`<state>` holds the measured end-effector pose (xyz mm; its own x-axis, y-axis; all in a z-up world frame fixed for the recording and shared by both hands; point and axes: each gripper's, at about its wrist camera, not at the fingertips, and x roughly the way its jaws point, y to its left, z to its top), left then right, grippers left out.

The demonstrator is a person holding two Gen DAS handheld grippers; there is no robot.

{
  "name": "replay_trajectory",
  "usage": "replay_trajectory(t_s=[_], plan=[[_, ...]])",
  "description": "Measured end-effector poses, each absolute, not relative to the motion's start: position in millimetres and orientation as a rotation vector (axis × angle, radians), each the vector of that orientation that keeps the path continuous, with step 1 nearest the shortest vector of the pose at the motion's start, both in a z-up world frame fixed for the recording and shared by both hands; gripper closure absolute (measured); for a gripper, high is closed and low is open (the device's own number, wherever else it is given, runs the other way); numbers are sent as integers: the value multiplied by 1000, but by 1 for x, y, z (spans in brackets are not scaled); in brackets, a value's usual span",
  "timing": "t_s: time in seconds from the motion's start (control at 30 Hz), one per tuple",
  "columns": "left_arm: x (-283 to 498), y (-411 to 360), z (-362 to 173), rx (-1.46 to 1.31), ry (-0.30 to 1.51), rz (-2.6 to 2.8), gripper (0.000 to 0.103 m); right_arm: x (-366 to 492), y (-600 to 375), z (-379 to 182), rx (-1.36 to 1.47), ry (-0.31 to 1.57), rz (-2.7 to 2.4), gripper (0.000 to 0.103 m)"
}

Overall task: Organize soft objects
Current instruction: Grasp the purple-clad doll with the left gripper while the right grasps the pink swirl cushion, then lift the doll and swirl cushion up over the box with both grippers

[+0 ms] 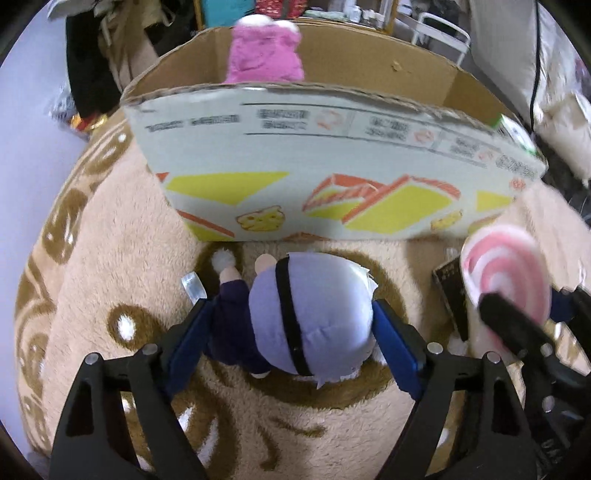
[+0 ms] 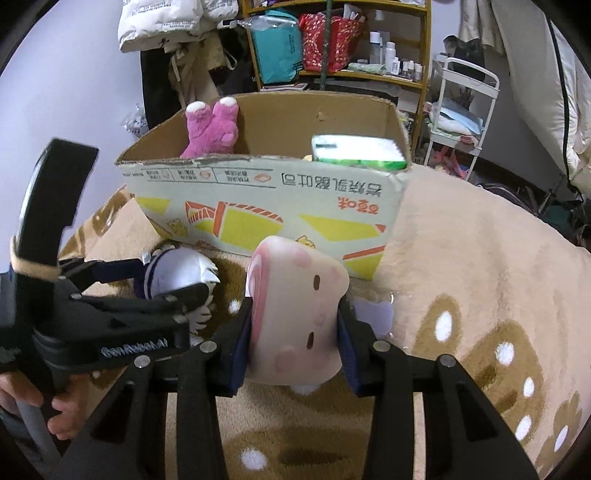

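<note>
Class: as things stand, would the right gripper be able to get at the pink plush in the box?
Probably not. The right gripper is already shut on the swirl-roll plush, so its jaws are full, and the cardboard box's near wall stands before the pink plush.

1. A beige plush rug (image 2: 480,258) with brown patterns and white dots covers the floor.
2. The wall (image 2: 74,92) behind is plain pale lavender.
3. A wooden shelf unit (image 2: 424,44) stands against the far wall, holding a teal bag (image 2: 275,55), a red patterned bag (image 2: 325,40) and small white bottles (image 2: 391,55).
4. Beside it, to the right, stands a white metal trolley (image 2: 461,110) with soft items on its tiers.
5. A white puffer jacket (image 2: 166,22) and dark clothes (image 2: 159,85) hang to the left of the shelf.
6. Pale bedding or fabric (image 2: 554,92) hangs at the far right, crossed by a black cable.
</note>
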<state>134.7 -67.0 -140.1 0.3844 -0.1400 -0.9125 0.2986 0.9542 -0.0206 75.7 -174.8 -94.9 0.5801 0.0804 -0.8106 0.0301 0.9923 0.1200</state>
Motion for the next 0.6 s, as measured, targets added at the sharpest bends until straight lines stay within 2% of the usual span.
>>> replay_trajectory(t_s=[0.1,0.6], plan=[[129,-68,-135,150,1134,-290,24,72,-178,-89,138,935,24,59],[123,-56,-122,82,1134,-269,25,69,-186,-79,188,903,16,59]])
